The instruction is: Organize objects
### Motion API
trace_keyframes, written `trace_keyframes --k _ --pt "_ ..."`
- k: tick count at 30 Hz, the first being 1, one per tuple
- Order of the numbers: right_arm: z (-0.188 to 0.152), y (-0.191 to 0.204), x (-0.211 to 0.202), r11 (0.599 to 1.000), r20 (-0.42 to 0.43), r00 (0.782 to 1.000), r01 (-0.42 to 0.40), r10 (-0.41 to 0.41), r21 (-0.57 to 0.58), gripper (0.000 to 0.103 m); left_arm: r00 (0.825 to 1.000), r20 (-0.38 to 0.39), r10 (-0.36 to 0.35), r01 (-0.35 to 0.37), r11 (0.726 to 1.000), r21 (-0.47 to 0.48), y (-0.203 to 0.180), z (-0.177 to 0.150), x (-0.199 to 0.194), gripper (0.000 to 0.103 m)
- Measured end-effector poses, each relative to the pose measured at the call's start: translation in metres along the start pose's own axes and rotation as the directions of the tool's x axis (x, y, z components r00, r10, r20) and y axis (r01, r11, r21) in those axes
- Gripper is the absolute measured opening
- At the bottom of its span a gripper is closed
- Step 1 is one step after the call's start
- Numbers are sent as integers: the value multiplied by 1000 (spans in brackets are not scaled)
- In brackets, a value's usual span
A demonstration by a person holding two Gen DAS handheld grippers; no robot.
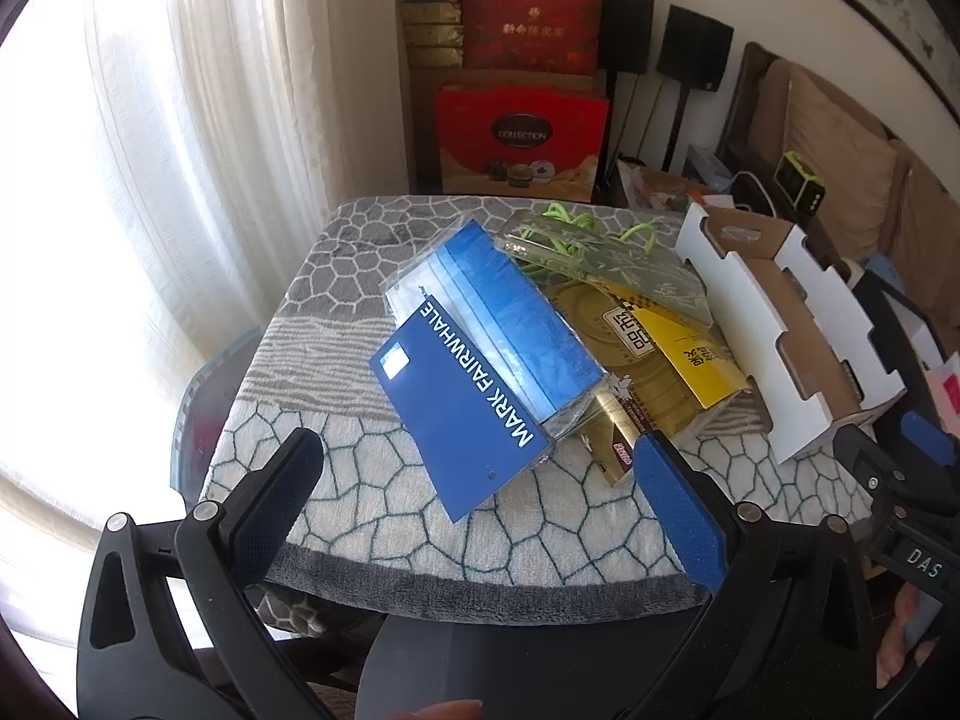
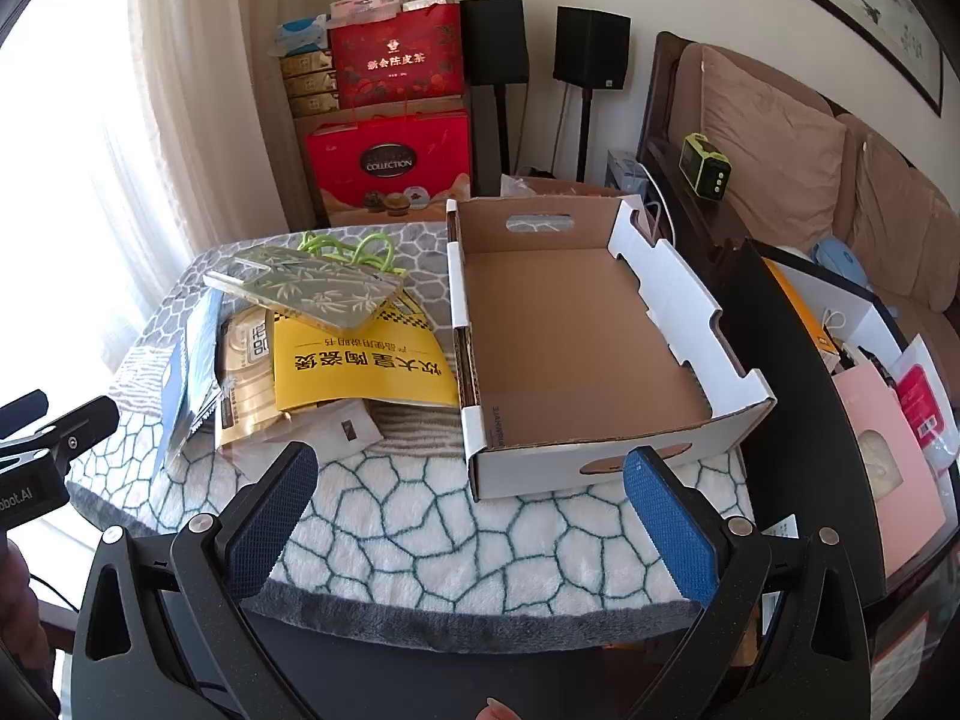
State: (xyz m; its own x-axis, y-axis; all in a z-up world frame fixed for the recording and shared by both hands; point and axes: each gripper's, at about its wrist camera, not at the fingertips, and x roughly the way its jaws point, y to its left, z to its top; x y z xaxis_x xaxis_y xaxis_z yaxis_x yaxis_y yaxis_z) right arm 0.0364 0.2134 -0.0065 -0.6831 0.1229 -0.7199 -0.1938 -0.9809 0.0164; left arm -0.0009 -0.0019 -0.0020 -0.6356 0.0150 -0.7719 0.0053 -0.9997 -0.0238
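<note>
Step in hand: I judge this the start; nothing is in the cardboard tray (image 2: 576,348) yet, and I hold nothing.
Left gripper (image 1: 480,480): jaws wide apart, empty, hovering over the near edge of the desk (image 1: 420,528), aimed at the pile.
Right gripper (image 2: 474,480): jaws wide, empty, facing the tray's near wall.
Pile: on the left half of the desk, just beside the tray. The blue packet (image 1: 498,330) with its dark blue card (image 1: 462,414) lies on top at the near left; the gold pouch (image 1: 624,360) and yellow booklet (image 2: 360,366) lie under it; the bamboo-print phone case (image 2: 312,291) and green cord (image 2: 354,252) sit at the far side.
Next move, my guess: close the left gripper on the blue packet's near edge, since it overlaps the rest, then carry it right into the tray.
Care needed: the card is thin and flat; it may slide rather than lift.
</note>
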Motion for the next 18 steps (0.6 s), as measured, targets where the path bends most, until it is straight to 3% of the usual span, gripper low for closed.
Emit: trace_keyframes --k 18 --pt "0 0 2 1000 -2 1000 -1 1 1 103 1000 -8 -2 3 1000 10 -3 -3 5 103"
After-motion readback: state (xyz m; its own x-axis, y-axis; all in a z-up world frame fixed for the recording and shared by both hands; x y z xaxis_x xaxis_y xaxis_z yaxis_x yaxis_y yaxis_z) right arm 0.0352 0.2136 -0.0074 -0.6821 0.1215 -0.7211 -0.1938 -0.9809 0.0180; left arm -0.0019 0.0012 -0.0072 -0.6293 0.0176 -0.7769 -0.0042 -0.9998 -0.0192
